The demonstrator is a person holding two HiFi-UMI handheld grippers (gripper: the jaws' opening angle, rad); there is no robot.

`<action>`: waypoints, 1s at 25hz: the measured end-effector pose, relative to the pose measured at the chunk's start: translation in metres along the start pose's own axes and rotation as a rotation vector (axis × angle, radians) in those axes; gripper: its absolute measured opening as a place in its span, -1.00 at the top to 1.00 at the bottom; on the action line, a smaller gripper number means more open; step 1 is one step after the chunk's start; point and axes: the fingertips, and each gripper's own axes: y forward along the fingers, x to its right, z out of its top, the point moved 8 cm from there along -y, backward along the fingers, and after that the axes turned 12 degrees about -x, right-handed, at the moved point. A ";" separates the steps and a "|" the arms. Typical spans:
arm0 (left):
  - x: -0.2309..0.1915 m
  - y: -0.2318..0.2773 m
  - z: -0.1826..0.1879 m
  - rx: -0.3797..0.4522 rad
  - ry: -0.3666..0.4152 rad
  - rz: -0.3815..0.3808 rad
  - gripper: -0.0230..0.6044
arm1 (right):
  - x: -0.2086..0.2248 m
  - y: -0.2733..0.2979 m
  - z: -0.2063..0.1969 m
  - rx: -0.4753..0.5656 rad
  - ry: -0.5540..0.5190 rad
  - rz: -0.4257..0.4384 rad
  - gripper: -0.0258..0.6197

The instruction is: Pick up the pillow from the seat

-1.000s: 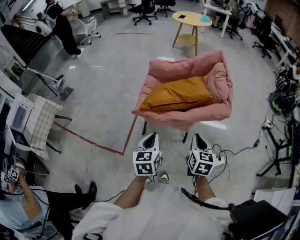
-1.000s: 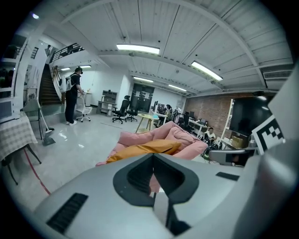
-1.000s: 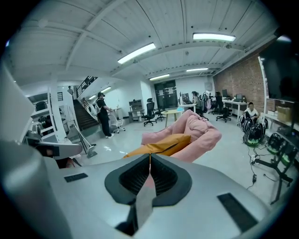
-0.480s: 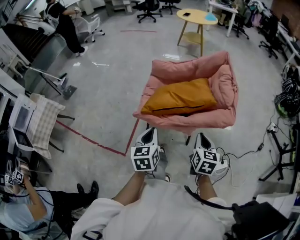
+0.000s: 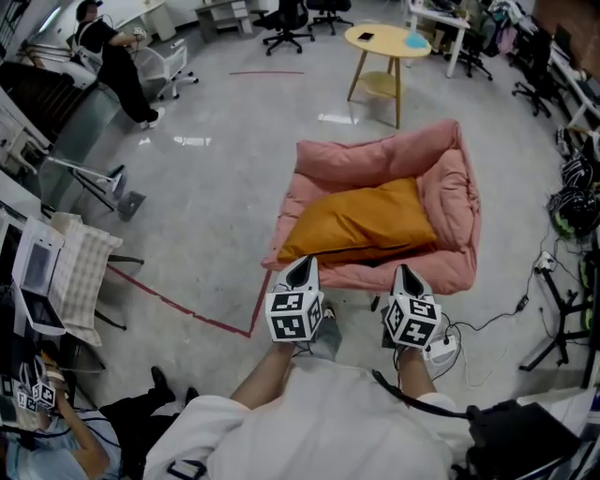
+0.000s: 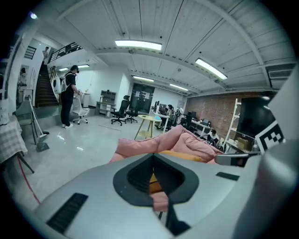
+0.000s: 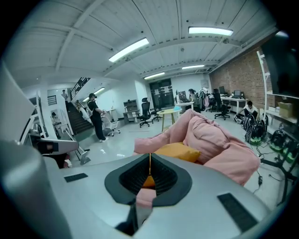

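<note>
An orange pillow point(image 5: 361, 219) lies on the seat of a pink cushioned chair point(image 5: 450, 187) in the head view. It also shows beyond the jaws as the pillow point(image 7: 177, 151) in the right gripper view and as a sliver of pillow point(image 6: 187, 156) in the left gripper view. My left gripper point(image 5: 302, 269) is shut and empty, just short of the chair's front edge at its left. My right gripper point(image 5: 404, 275) is shut too, empty, near the front edge further right. Neither touches the pillow.
A yellow round side table point(image 5: 386, 42) stands behind the chair. Red tape lines point(image 5: 178, 281) mark the floor at left. Cables and a power strip point(image 5: 441, 349) lie at the right. Office chairs point(image 5: 286, 17) and a person point(image 5: 112, 61) are farther off.
The chair and pillow have come closer in the head view; both grippers now reach the chair's front edge. Both stay shut.
</note>
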 end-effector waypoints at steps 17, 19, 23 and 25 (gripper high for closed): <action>-0.065 0.145 0.083 -0.106 -0.073 -0.112 0.90 | 0.001 0.121 0.109 -0.098 -0.040 -0.066 0.83; -0.072 0.161 0.088 -0.121 -0.071 -0.117 0.90 | -0.001 0.134 0.116 -0.103 -0.040 -0.065 0.83; -0.073 0.192 0.085 -0.172 -0.083 -0.127 0.90 | 0.009 0.151 0.116 -0.143 -0.024 -0.070 0.83; -0.071 0.204 0.076 -0.206 -0.085 -0.132 0.90 | 0.015 0.160 0.110 -0.171 -0.012 -0.070 0.83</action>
